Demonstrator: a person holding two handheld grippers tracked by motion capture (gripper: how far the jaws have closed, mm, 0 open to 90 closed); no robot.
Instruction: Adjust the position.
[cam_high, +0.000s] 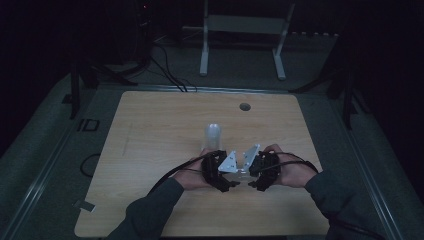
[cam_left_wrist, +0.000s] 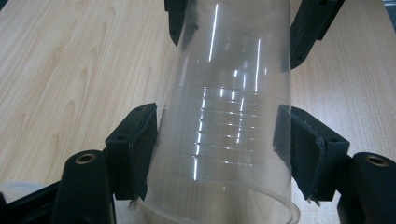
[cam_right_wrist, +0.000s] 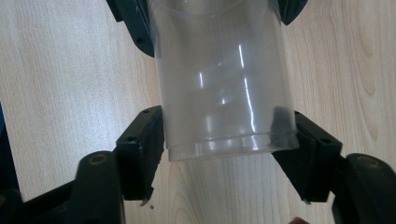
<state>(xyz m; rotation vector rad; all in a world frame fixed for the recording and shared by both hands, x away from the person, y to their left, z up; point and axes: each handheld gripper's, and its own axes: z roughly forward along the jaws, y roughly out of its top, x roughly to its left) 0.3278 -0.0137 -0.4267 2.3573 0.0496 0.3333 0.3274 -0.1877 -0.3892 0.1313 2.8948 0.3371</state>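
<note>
The table (cam_high: 150, 130), light wood, carries everything; a round hole (cam_high: 244, 106) sits near its far edge. The person's two forearms come in over the near edge, and the hands meet a little right of the middle, toward the near edge.

The left gripper (cam_left_wrist: 217, 140) has both pads pressed against the sides of a clear cup (cam_left_wrist: 229, 140), near its wide rim, so it grips the cup. In the high view this gripper (cam_high: 220, 172) lies just beside the right gripper (cam_high: 260, 172).

The right gripper (cam_right_wrist: 224, 140) has its jaws around the narrow base end of the cup (cam_right_wrist: 219, 79). The right pad touches the wall; whether the left pad presses it I cannot tell.

A second clear cup (cam_high: 213, 137) stands inverted just beyond the grippers, toward the table's middle.
</note>
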